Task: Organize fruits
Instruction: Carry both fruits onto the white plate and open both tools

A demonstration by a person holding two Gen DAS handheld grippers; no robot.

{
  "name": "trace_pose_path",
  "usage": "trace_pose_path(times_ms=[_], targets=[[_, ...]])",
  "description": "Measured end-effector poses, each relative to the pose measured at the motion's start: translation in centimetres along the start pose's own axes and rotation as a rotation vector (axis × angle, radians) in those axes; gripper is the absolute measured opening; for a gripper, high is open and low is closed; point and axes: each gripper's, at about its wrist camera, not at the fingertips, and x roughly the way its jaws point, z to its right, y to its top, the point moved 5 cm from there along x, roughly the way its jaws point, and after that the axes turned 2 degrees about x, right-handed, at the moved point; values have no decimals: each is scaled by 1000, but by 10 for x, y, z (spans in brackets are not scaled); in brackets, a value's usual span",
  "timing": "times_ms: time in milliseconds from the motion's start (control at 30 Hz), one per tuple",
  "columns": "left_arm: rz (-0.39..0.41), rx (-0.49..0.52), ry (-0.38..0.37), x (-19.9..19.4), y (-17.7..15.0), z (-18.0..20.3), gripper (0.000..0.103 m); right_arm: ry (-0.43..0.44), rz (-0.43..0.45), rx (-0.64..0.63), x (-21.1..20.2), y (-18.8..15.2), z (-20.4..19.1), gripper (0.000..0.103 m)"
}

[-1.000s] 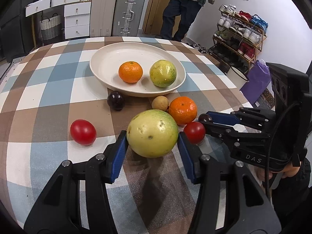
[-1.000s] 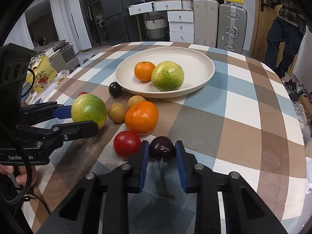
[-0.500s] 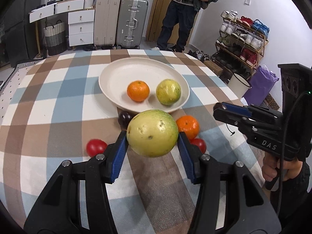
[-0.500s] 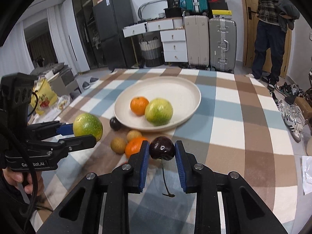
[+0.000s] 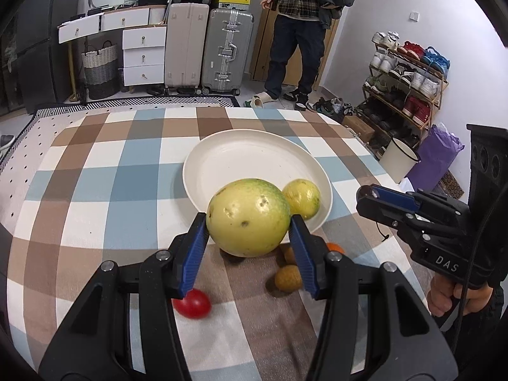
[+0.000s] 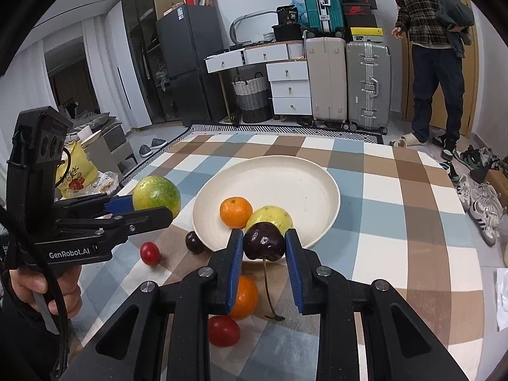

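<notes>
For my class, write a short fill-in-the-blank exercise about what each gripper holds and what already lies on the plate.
1. The left gripper is clamped on a large yellow-green ______.
2. The right gripper holds a dark cherry whose ______ hangs down below it.
3. On the white plate lie a yellow-green fruit and an orange ______.
4. The small red tomato lies on the checked ______.

Missing words: fruit; stem; mandarin; tablecloth

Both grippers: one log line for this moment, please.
left gripper: shut on green-yellow fruit | right gripper: shut on dark cherry | both above table, near plate
</notes>
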Motion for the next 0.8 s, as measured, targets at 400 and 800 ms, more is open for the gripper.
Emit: trace_pose_path(times_ms=[400, 800], targets=[[-43, -4, 24, 44, 14, -9, 49, -13, -20, 44, 33, 13, 20, 27], [-74, 4, 40, 84, 22, -14, 49, -42, -45, 62, 64, 20, 36, 27]])
